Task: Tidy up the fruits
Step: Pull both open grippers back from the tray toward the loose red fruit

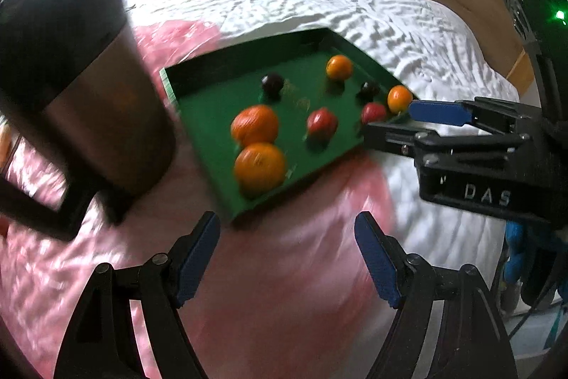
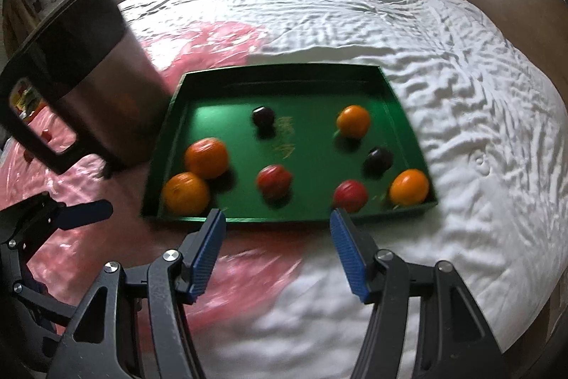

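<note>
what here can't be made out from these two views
- Metal pot: its inside is hidden by its own wall in both views, and its rim is cut off by the left wrist frame's edge.
- Gold marks on the green tray: too blurred to read.
- Dark fruits: kind unclear, small and blurred.

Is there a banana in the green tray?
No, the green tray holds only round fruits: orange, red and dark ones.

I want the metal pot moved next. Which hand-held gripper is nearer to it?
Left. The left hand-held gripper is beside the metal pot; the right hand-held gripper sits in front of the green tray.
</note>
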{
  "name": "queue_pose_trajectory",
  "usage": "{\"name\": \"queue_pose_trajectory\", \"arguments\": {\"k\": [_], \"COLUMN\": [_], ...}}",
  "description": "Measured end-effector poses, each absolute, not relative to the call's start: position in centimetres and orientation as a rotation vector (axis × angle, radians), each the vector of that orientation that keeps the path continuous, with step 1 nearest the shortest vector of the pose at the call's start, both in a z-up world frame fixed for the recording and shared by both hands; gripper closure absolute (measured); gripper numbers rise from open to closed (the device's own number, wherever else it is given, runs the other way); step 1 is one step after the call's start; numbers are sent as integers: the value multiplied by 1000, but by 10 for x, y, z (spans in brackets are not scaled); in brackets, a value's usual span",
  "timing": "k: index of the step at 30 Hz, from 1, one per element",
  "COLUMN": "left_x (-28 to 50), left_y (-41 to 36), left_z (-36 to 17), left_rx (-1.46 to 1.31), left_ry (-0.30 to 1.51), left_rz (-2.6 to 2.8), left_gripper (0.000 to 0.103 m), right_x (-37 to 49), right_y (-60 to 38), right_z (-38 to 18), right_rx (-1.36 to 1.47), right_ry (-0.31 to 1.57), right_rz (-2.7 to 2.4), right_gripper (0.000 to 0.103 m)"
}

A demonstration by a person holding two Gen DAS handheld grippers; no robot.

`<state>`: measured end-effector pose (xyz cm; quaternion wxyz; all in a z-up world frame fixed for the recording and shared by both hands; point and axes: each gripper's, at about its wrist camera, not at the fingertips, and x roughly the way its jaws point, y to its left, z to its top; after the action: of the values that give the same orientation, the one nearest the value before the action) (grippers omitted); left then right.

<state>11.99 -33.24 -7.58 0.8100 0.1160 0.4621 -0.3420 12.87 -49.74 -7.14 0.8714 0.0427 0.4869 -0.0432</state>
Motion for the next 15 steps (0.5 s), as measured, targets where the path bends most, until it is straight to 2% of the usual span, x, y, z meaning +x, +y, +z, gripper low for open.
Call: {"name": "queue_pose_trajectory", "arguments": {"k": [15], "left_x": [111], "left_y": [-201], "left_z": [-75], "left_rx": [211], "left_ry": [1022], "left_rz": [-578], "left_gripper": [30], "right_x": [108], "right_y": [-387], "right_z": [-74], "right_rx": [81], "right_ry": [1068], "right_rz": [51], "right_gripper": [0]}}
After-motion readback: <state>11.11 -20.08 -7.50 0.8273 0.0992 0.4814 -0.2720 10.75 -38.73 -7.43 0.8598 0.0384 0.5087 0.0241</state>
